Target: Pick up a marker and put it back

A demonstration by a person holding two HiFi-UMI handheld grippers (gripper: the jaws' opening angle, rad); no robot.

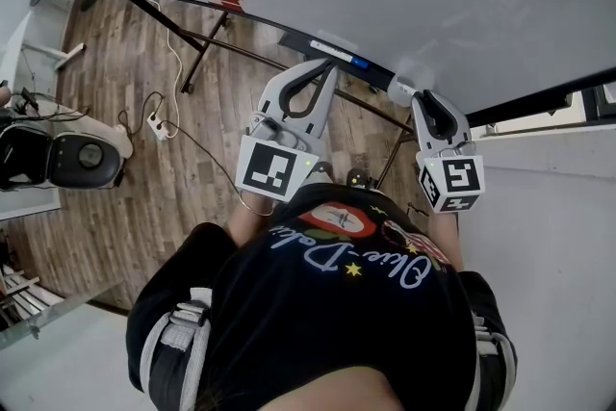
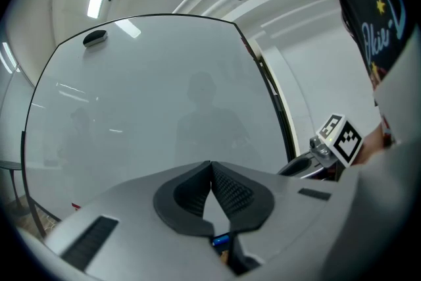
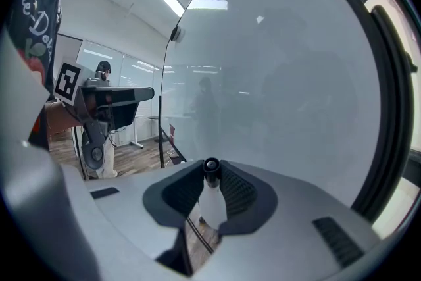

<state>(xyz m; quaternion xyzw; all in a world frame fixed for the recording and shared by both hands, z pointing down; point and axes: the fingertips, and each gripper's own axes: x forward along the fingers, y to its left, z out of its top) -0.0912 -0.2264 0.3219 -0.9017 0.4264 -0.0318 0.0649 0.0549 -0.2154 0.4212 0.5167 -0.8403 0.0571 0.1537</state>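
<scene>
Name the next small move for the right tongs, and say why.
Probably ease the right tongs down toward the ledge under the whiteboard and set the marker back there. The tongs are clamped on the marker, black cap forward, close to the board, so the pick-up looks done and only the return remains.

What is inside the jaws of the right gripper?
A marker, white body with a dark far end, is clamped between the pads of the right gripper. Its near end is covered by the jaws, so it cannot be seen.
</scene>
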